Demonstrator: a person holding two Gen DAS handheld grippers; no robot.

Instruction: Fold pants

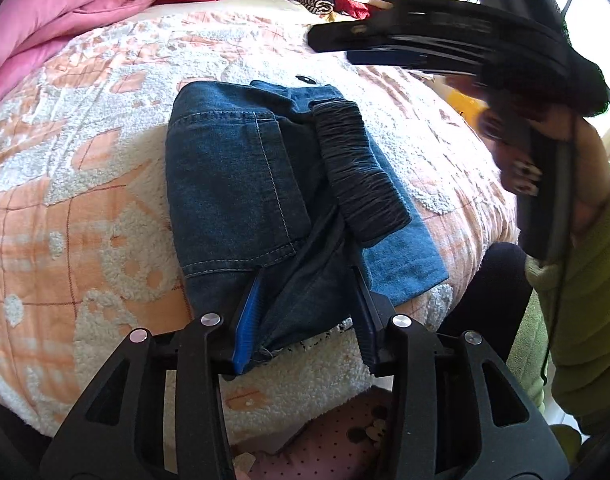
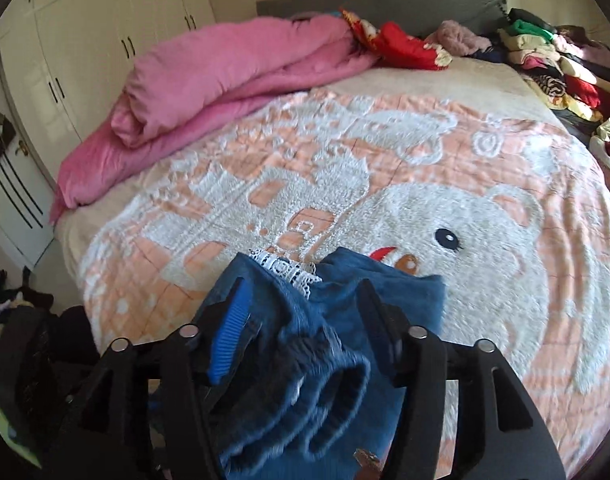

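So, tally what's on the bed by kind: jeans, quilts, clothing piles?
Jeans: 1
Pink quilt: 1
Red cloth: 1
Stacked clothing pile: 1
Total: 4

place: home bedroom | signs: bed, pink duvet, white wardrobes, clothes pile

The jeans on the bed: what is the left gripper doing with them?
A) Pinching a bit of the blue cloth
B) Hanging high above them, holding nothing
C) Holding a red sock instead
A: in the left wrist view the left gripper has a bunched fold of the jeans squeezed between its fingers, at the near edge of the pile on the bear blanket.
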